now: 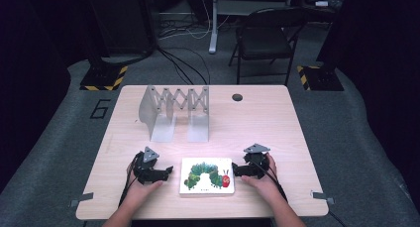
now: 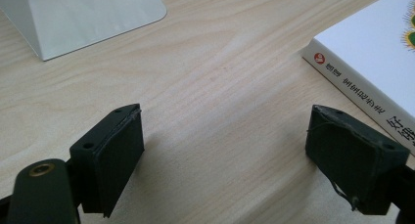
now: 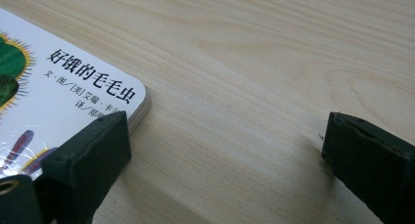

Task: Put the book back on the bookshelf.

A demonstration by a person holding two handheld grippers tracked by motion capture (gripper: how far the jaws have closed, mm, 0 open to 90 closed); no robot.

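Right gripper view: the book [image 3: 73,87] runs off frame behind the near pad; both the right gripper [image 3: 225,155] and left gripper [image 2: 225,155] gape, holding nothing.

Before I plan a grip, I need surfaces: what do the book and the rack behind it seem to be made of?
The book looks like thick board with a glossy white printed cover: light glints on it and its corners are rounded. The rack looks like matte brushed metal, probably aluminium: flat grey plates joined by scissor links. The table appears pale wood-grain laminate.
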